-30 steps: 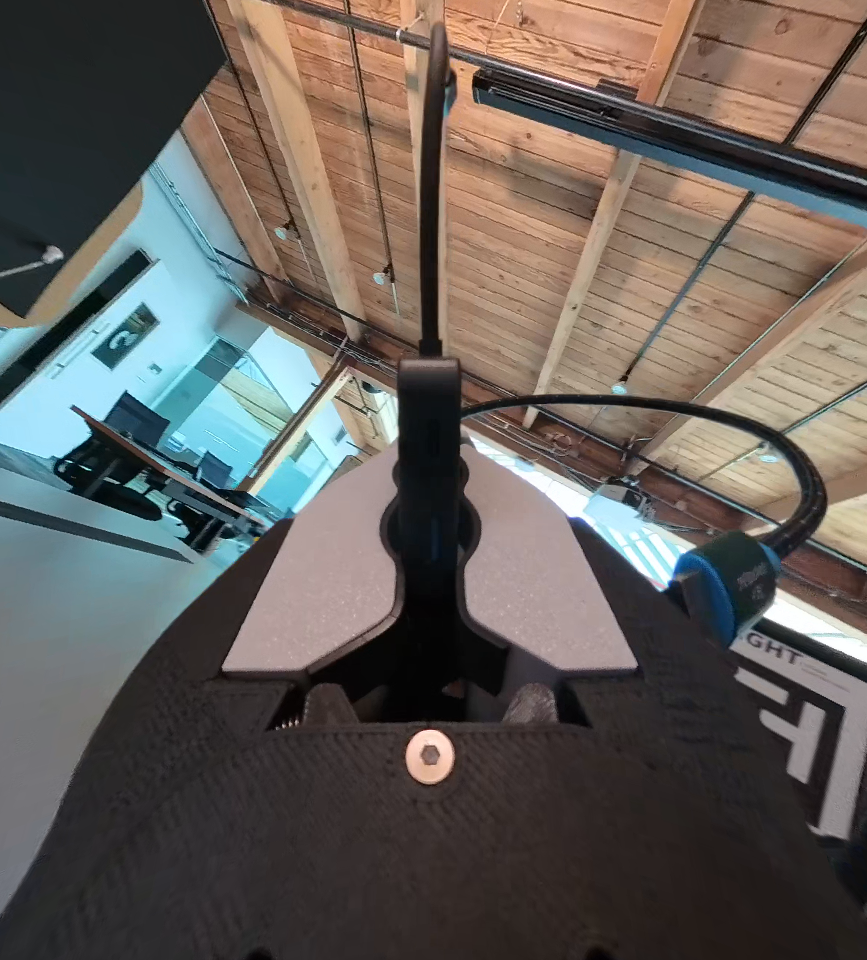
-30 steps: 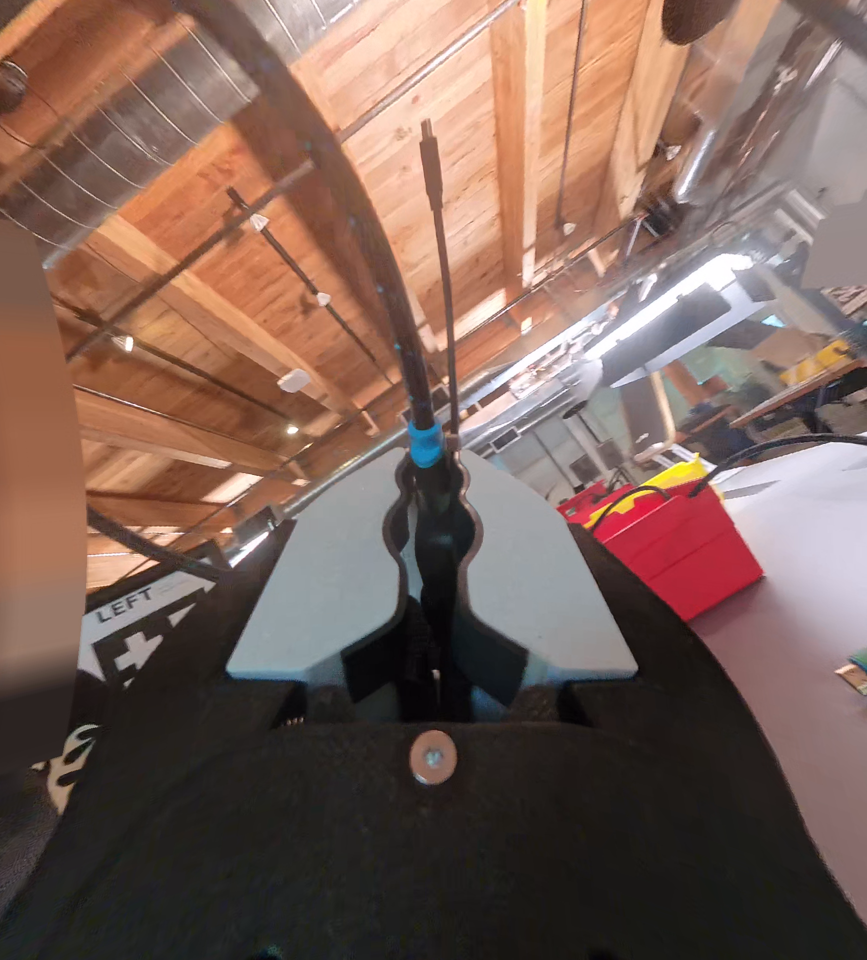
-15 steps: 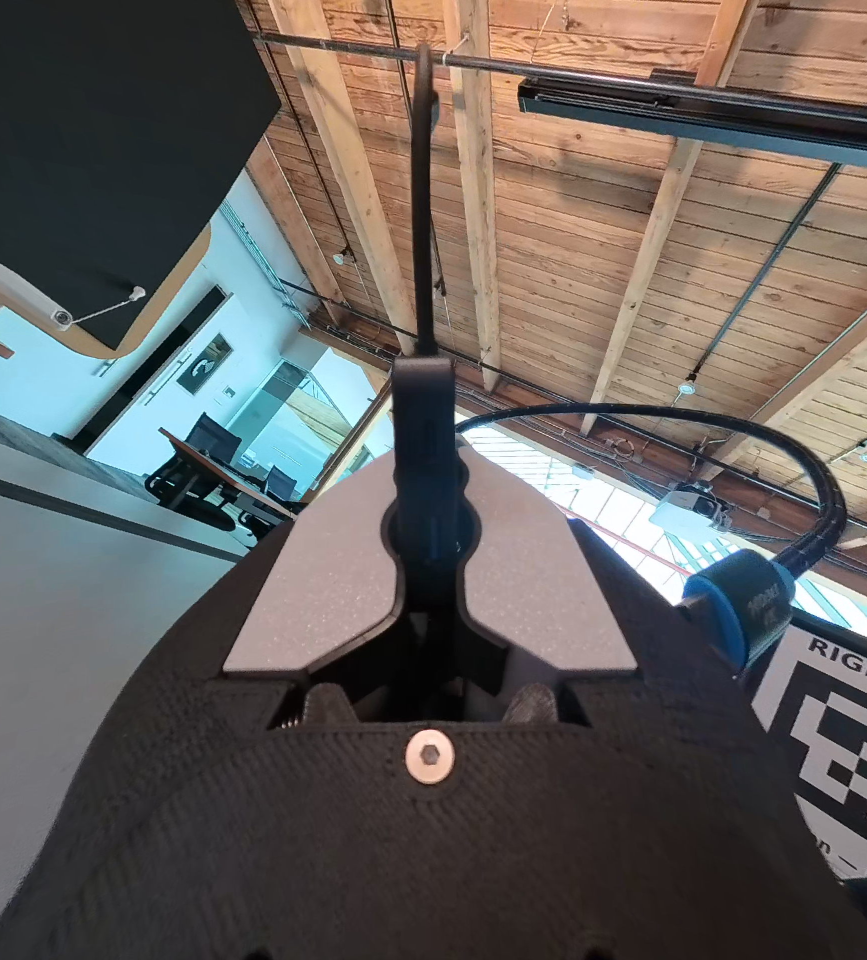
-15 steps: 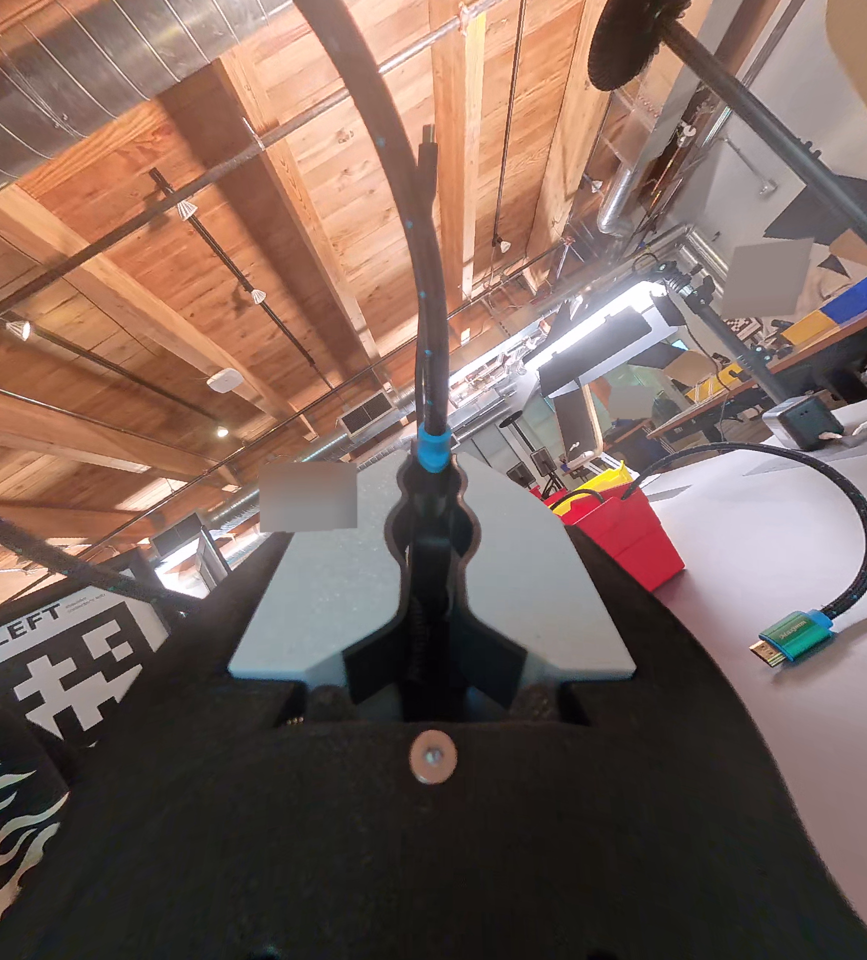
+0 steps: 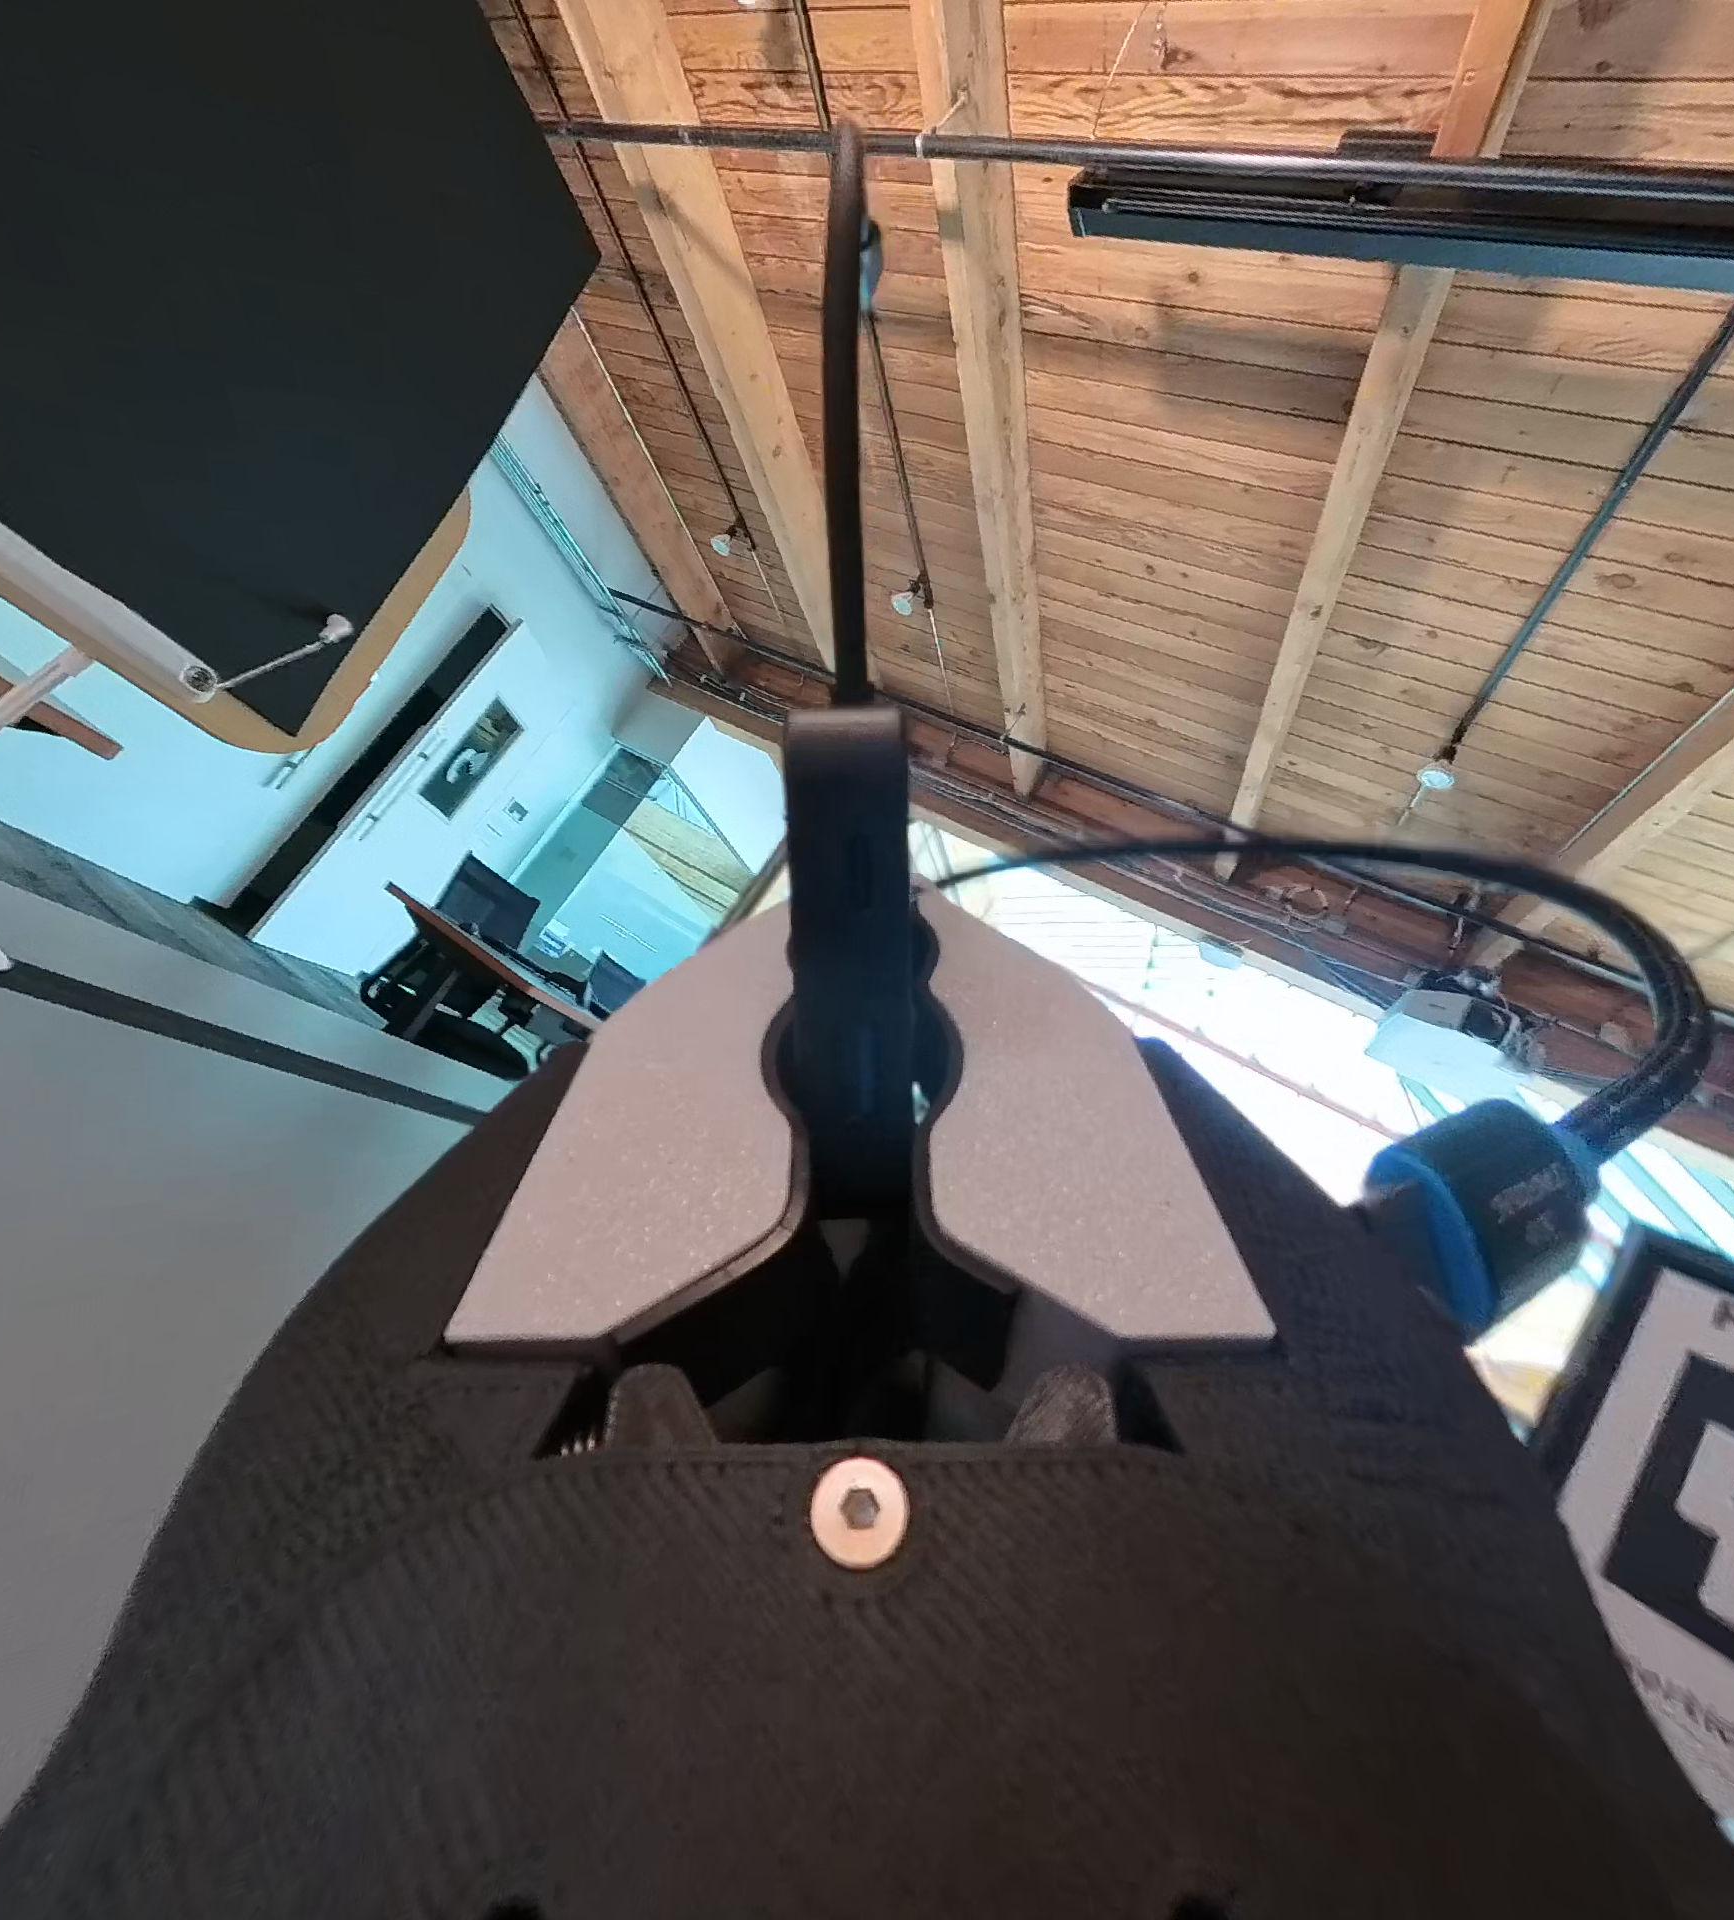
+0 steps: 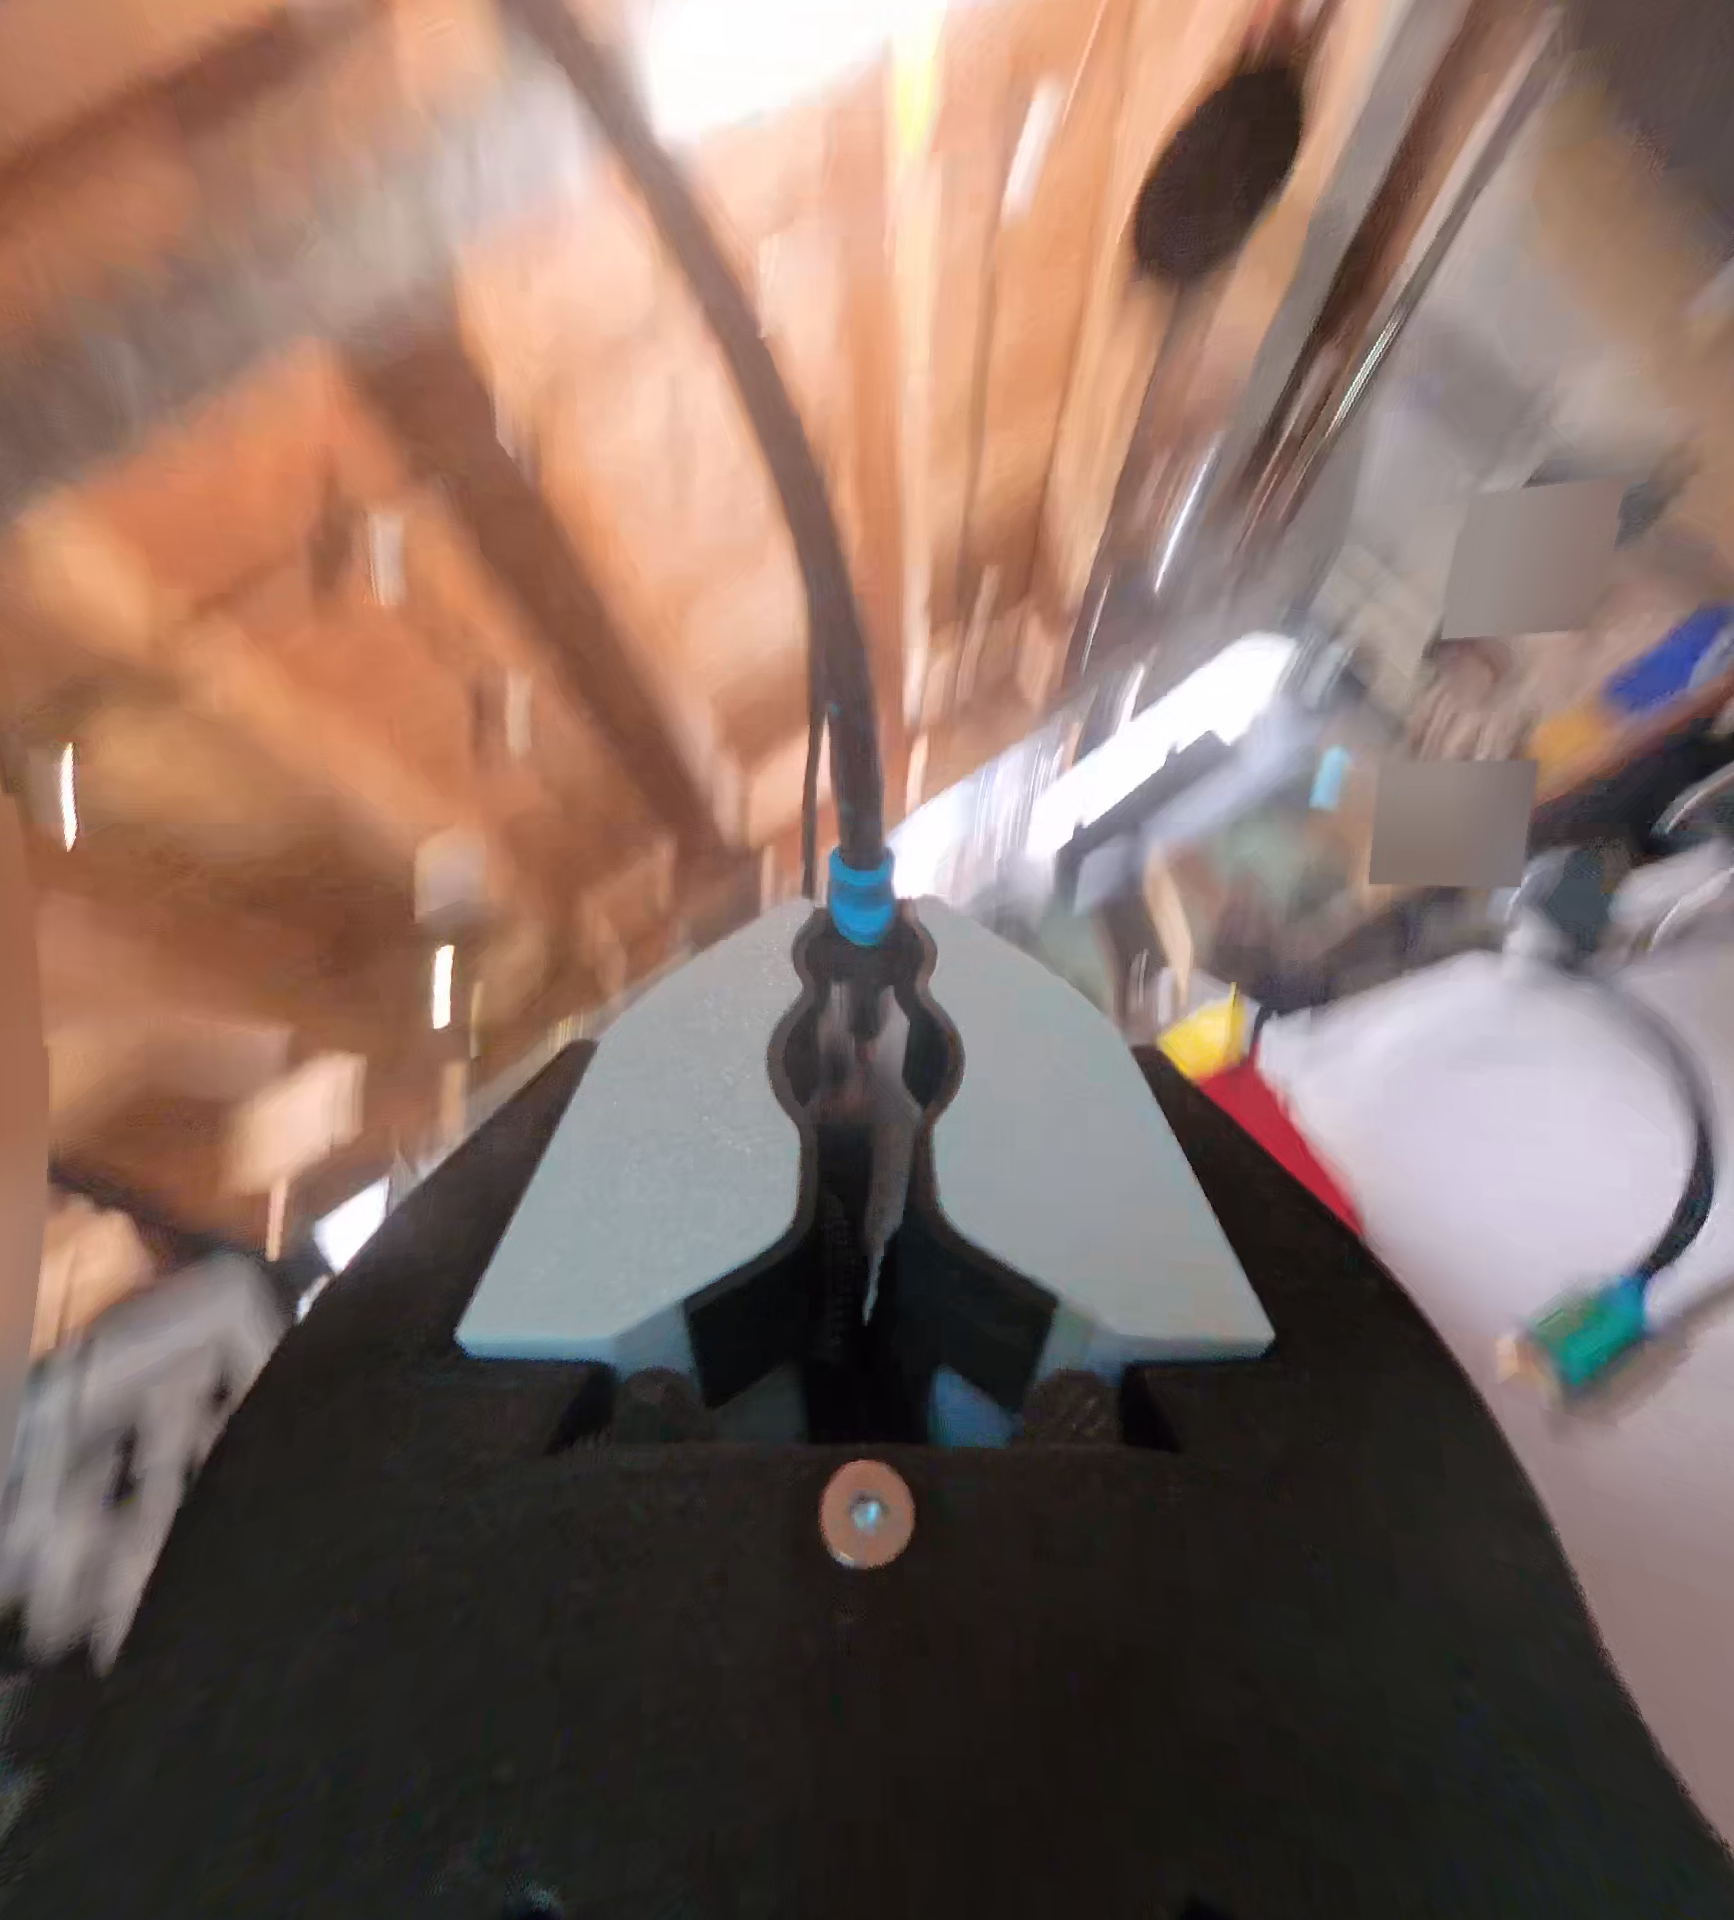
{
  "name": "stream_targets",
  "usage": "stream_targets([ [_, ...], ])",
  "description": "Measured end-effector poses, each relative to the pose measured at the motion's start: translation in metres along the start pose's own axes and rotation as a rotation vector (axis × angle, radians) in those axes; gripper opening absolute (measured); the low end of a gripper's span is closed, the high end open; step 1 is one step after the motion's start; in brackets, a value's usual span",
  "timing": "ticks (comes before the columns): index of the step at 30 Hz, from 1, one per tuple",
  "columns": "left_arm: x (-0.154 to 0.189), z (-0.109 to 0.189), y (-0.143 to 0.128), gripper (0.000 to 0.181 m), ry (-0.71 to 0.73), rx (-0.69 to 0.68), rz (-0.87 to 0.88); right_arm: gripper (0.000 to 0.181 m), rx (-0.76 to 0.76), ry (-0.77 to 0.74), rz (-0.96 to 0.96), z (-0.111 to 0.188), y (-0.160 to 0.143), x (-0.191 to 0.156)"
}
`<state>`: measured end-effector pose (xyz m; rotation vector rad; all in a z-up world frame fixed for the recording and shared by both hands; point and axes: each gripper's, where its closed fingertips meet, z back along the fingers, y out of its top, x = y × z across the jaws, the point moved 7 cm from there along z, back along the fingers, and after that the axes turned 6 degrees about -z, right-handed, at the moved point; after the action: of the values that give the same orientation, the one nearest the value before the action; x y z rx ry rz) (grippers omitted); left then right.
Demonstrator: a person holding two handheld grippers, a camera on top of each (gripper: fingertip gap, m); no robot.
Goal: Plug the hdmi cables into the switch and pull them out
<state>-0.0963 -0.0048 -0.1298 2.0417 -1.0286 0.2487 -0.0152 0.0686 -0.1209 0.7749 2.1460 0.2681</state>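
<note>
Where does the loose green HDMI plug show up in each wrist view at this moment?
Right wrist view: the green plug lies low at the right edge, on the pale table, blurred by motion.
Left wrist view: not in it.
Shared landmark: the wooden plank ceiling, filling the upper part of both views.

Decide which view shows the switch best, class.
The left wrist view: the black switch stands sharp, clamped between the left gripper's fingers. The right wrist view is motion-blurred and shows no switch clearly.

- Switch (image 5: 847,935): plain black.
- Plug (image 5: 1476,1210) beside it: black, blue band.
- Braided cable (image 6: 832,582): dark, blue collar.
- Loose connector (image 6: 1585,1340): green.
- Bin (image 6: 1268,1132): red.
- Ceiling (image 5: 1206,468): striped brown planks.
</note>
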Motion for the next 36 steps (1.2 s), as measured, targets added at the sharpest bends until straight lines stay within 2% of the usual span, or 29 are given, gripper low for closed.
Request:
stream_targets([
  [1, -0.005, 0.006, 0.007, 0.012, 0.027, 0.102, 0.05, 0.011, 0.242, 0.005, -0.106, 0.012, 0.02, 0.007],
  [2, -0.011, 0.008, 0.004, 0.012, 0.052, 0.098, 0.112, 0.011, 0.315, -0.002, -0.225, 0.018, 0.029, 0.019],
  [3, -0.012, 0.007, -0.004, 0.012, 0.05, 0.065, 0.137, 0.011, 0.341, 0.01, -0.261, 0.02, 0.031, 0.02],
  [6, 0.003, -0.002, -0.012, 0.012, -0.02, 0.026, 0.052, 0.012, 0.177, 0.016, -0.064, 0.008, 0.021, 0.004],
  [11, 0.008, 0.002, 0.001, 0.013, -0.073, 0.055, -0.035, 0.012, 0.107, -0.001, 0.005, 0.005, 0.018, 0.003],
  [14, 0.007, 0.003, 0.014, 0.013, -0.04, 0.042, -0.17, 0.012, 0.108, 0.006, 0.052, 0.007, 0.025, -0.004],
  [18, 0.004, 0.009, 0.031, 0.013, 0.017, 0.051, -0.33, 0.012, 0.157, -0.049, 0.103, 0.019, 0.045, -0.009],
  [22, -0.006, 0.011, 0.032, 0.013, 0.052, 0.056, -0.243, 0.012, 0.077, -0.213, 0.291, 0.028, 0.07, -0.025],
  [26, -0.009, 0.01, 0.031, 0.014, 0.062, 0.043, -0.199, 0.012, 0.004, -0.36, 0.616, 0.04, 0.12, -0.071],
  [29, -0.009, 0.01, 0.03, 0.014, 0.065, 0.036, -0.219, 0.012, 0.012, -0.464, 0.792, 0.066, 0.169, -0.111],
  [31, -0.008, 0.009, 0.029, 0.014, 0.065, 0.028, -0.235, 0.012, 0.09, -0.591, 0.934, 0.097, 0.205, -0.141],
  [34, -0.006, 0.007, 0.027, 0.014, 0.06, 0.019, -0.248, 0.012, 0.252, -0.857, 1.148, 0.155, 0.247, -0.182],
  [36, -0.006, 0.006, 0.025, 0.014, 0.058, 0.013, -0.254, 0.012, 0.333, -1.091, 1.302, 0.195, 0.263, -0.201],
])
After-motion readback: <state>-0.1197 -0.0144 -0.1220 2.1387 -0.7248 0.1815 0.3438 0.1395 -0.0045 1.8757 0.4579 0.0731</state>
